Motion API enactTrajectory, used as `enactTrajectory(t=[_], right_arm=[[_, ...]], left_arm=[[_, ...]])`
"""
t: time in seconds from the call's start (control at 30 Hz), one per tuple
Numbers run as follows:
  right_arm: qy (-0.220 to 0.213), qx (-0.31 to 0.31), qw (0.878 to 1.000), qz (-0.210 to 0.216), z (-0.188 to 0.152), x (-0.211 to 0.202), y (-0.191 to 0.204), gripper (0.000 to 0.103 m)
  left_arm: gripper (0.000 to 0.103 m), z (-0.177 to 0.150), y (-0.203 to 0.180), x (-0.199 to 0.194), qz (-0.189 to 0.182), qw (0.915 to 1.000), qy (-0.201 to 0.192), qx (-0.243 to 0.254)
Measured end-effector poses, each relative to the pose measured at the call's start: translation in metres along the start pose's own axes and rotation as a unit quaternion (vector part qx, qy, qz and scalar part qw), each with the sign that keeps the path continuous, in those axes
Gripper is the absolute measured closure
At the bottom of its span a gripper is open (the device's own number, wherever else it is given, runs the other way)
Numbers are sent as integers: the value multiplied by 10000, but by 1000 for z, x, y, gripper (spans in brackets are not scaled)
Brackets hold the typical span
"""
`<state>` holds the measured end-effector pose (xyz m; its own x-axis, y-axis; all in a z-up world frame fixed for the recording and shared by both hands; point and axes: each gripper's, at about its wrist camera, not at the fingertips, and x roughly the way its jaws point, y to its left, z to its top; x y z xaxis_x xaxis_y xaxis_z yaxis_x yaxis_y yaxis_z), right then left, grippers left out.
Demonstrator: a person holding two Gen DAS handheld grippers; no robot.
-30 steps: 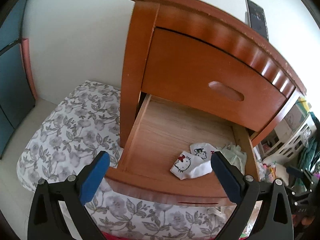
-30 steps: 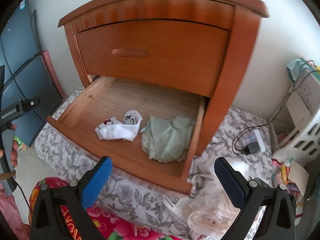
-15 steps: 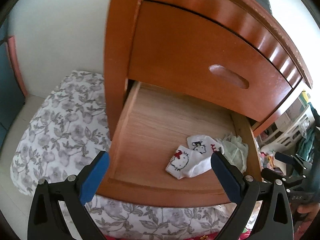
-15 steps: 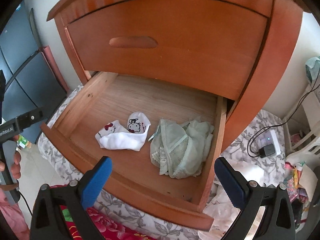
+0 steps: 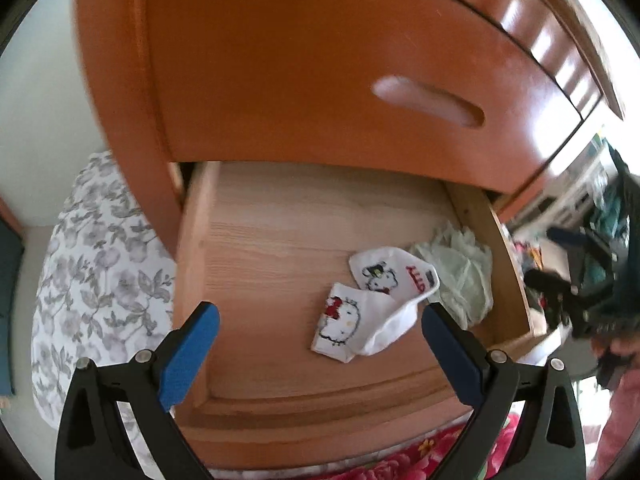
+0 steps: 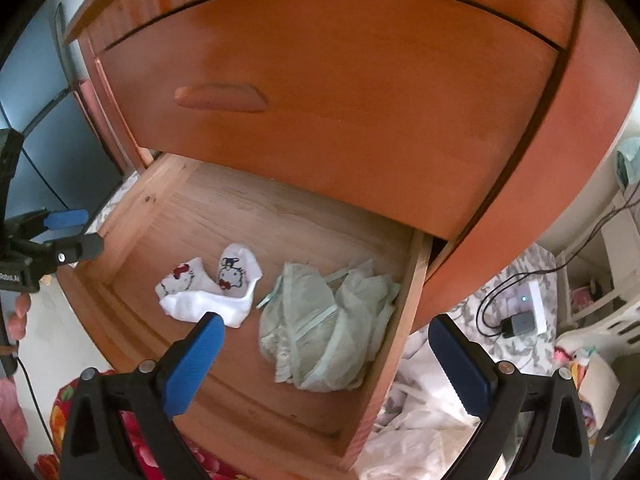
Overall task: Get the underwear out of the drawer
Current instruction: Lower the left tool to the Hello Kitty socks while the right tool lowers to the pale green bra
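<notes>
Your left gripper (image 5: 320,350) and right gripper (image 6: 324,354) look alike: black triangular frames with cut-outs, silver screws at the joints, blue pads (image 6: 192,364) lining each finger. A pink sleeve (image 6: 10,412) shows behind them.

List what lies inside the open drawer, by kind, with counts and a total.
White cartoon-print socks: 2
Pale green lacy underwear: 1 crumpled heap; whether it holds more than one piece cannot be told
Total: 3 items in the open lower drawer
</notes>
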<state>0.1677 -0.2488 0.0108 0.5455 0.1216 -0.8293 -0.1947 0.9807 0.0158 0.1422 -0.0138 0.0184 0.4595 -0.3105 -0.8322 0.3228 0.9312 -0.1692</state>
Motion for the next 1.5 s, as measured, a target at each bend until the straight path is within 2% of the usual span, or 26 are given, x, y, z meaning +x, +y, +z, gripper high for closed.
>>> enactTrajectory(t=[0.13, 0.2, 0.47, 0.7, 1.07, 1.27, 1.4, 1.5], right_arm=[[-16, -34, 10000, 8, 3, 3, -5, 1], [-23, 76, 10000, 56, 4, 6, -7, 6], [294, -31, 9993, 207, -3, 32, 8, 15], [506, -68, 9984, 222, -4, 48, 16, 17], [615, -112, 9976, 306, -2, 62, 19, 18], [698, -112, 9969, 353, -3, 72, 20, 18], [766, -89, 9964, 345, -3, 76, 19, 23], [839, -16, 9959, 346, -4, 81, 18, 30]], left_arm=[[2, 3, -14, 13, -31, 9994, 201, 285], [2, 5, -20, 20, -60, 9989, 279, 383], [2, 5, -36, 47, -144, 9961, 570, 652], [2, 7, -41, 61, -133, 9940, 729, 801], [2, 12, -54, 78, -104, 9919, 815, 973], [3, 18, -64, 90, -91, 9872, 1026, 1216], [4, 25, -70, 104, -179, 9837, 1302, 1228], [9, 27, -72, 111, -114, 9817, 1417, 1267]])
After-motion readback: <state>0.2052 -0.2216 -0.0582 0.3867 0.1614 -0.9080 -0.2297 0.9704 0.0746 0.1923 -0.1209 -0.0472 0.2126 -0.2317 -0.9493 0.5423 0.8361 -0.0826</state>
